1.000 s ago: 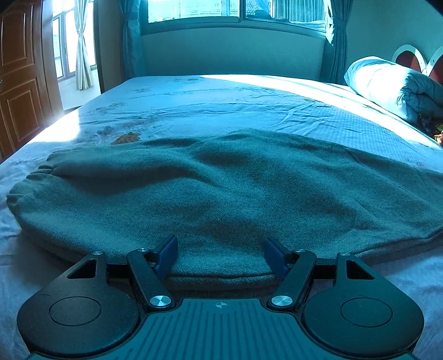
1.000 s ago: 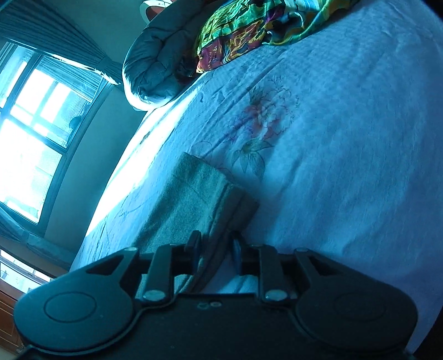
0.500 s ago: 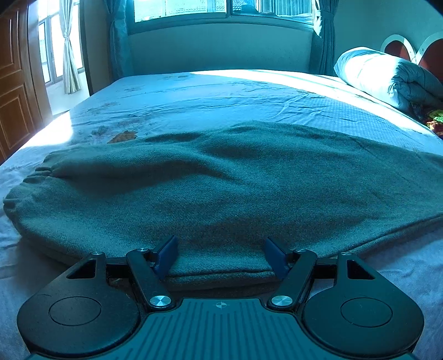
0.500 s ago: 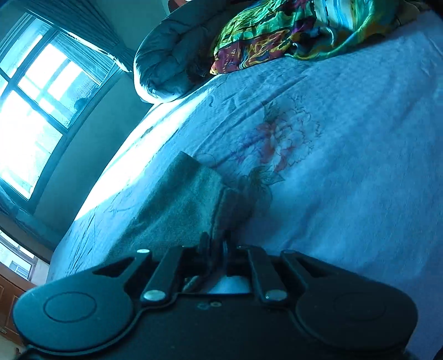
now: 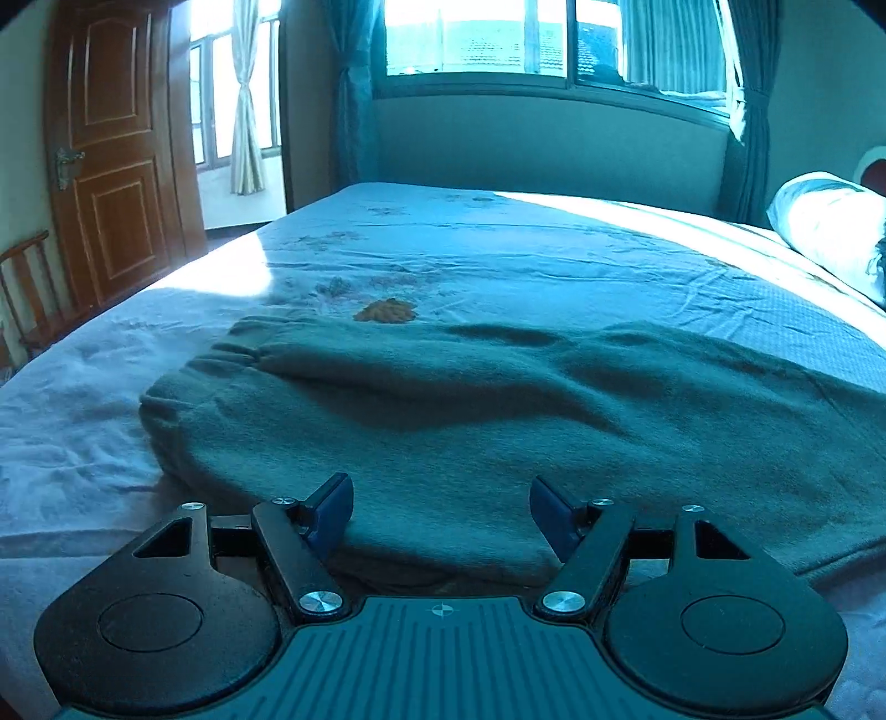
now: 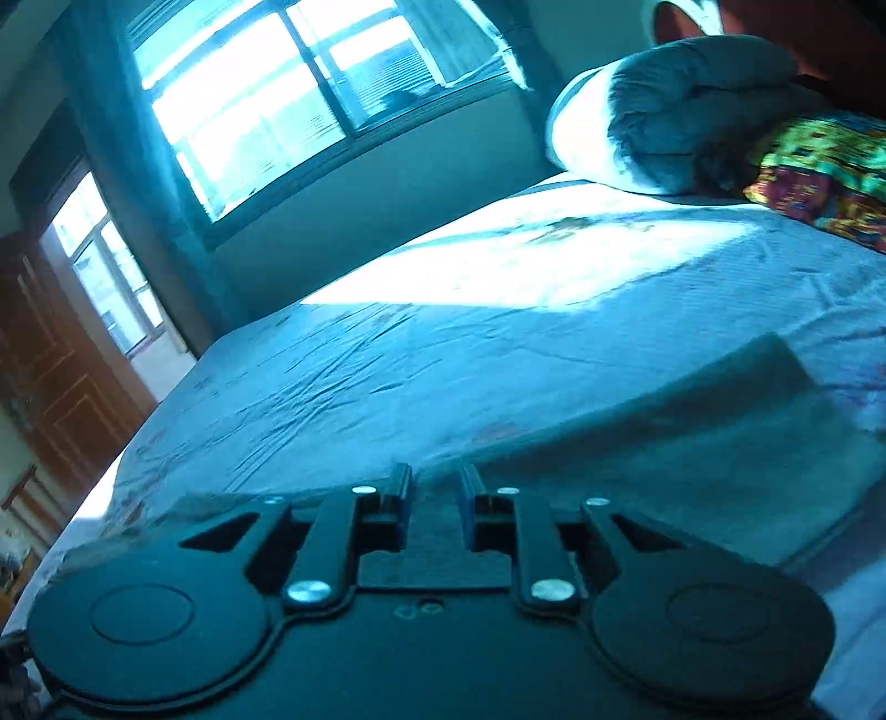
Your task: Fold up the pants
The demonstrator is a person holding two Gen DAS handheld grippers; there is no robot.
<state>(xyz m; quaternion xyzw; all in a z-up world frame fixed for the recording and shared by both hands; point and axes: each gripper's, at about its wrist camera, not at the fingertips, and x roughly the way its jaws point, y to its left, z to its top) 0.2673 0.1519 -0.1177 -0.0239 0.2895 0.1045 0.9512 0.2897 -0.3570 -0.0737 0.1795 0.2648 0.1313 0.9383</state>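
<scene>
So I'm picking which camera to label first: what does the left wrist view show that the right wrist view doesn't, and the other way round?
Only the left wrist view shows the pants' gathered waistband, with the left gripper wide open at the near edge of the pants, and a wooden chair. Only the right wrist view shows the colourful cloth by the rolled duvet, and the right gripper, its fingers opening, nothing visibly gripped. Both show the pants, floral bedsheet, window, wooden door and duvet.
</scene>
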